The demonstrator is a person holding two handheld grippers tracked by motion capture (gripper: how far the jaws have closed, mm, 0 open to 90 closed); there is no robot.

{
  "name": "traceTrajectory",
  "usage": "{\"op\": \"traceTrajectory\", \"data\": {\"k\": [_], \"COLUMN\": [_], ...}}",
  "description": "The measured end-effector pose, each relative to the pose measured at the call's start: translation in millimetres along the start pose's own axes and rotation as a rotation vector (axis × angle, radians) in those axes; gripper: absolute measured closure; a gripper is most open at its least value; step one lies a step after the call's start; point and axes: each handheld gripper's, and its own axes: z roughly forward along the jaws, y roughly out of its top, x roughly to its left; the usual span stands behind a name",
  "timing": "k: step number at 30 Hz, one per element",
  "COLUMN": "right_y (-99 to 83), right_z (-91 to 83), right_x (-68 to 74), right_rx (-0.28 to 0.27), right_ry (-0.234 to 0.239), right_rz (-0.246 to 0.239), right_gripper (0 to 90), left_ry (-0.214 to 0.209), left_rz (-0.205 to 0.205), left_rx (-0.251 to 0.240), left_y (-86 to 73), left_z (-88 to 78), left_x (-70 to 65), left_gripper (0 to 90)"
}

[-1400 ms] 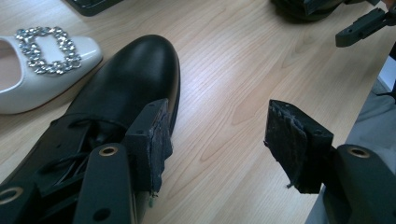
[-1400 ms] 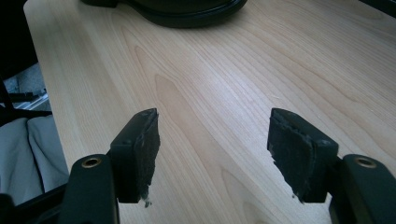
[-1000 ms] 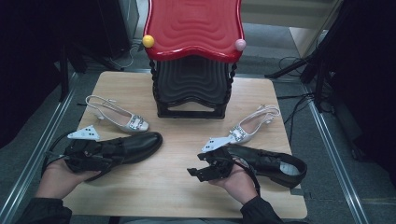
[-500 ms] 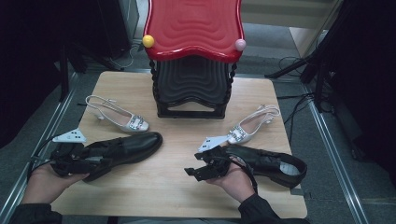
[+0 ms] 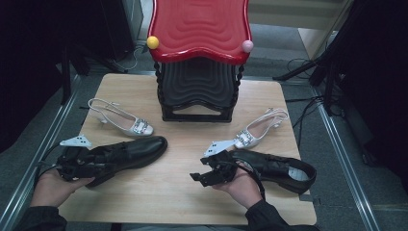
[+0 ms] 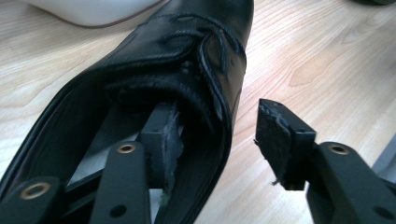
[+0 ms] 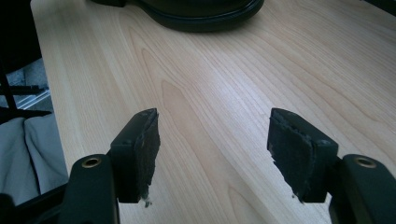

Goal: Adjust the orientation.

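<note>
A black leather lace-up shoe (image 5: 130, 151) lies at the table's left front, toe to the right. My left gripper (image 5: 96, 161) is at its heel end. In the left gripper view one pad (image 6: 163, 140) sits inside the shoe (image 6: 187, 56) and the other pad (image 6: 273, 137) stands outside, a gap off the side wall; the jaws have just been closing. The matching black shoe (image 5: 279, 168) lies at the right front. My right gripper (image 5: 198, 177) is beside it, open over bare wood (image 7: 212, 126), nothing between its pads.
Two silver slingback heels lie farther back, one on the left (image 5: 126, 122) and one on the right (image 5: 257, 130). A red stool (image 5: 199, 29) stacked on black stools (image 5: 197, 91) stands at the table's far middle. The wooden table (image 5: 159, 192) ends just before the forearms.
My left hand has slid left and toward the near edge along the black shoe's heel end, and its jaws have narrowed. The right hand and all the shoes have stayed put.
</note>
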Motion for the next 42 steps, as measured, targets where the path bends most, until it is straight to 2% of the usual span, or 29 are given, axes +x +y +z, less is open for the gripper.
{"op": "traceTrajectory", "data": {"k": [4, 10, 16, 19, 23, 27, 32, 42], "right_y": [-0.2, -0.8, -1.1, -1.5, -2.2, -2.8, -4.2, -7.3], "right_z": [1.4, 1.6, 2.5, 2.6, 1.7, 0.6, -1.0, -4.4], "right_x": [1.3, 2.1, 2.3, 2.8, 2.6, 2.2, 1.9, 1.8], "right_rx": [0.007, 0.004, 0.009, 0.009, 0.010, 0.004, 0.003, -0.001], "right_ry": [0.000, 0.000, -0.001, 0.000, -0.003, -0.004, -0.011, -0.021], "right_rz": [-0.003, -0.011, -0.006, -0.010, -0.005, -0.003, 0.001, 0.009], "right_gripper": [35.2, 35.1, 35.0, 34.9, 35.5, 35.6, 35.3, 35.1], "left_ry": [-0.002, -0.005, -0.022, -0.035, -0.075, -0.089, -0.103, -0.118], "left_rz": [0.034, 0.053, 0.049, 0.044, -0.001, 0.001, 0.001, 0.046], "left_rx": [0.018, 0.039, 0.038, 0.034, 0.022, 0.021, 0.030, 0.015], "left_y": [6.0, 9.9, 12.0, 12.7, 12.7, 14.3, 17.9, 31.7], "left_z": [10.4, 20.0, 26.4, 25.2, 24.5, 23.1, 21.1, 23.8], "left_x": [-4.6, -4.6, -1.2, 0.4, 3.4, 3.1, -1.2, -20.4], "left_gripper": [53.5, 57.9, 63.4, 69.2, 74.2, 78.6, 80.5, 80.4]}}
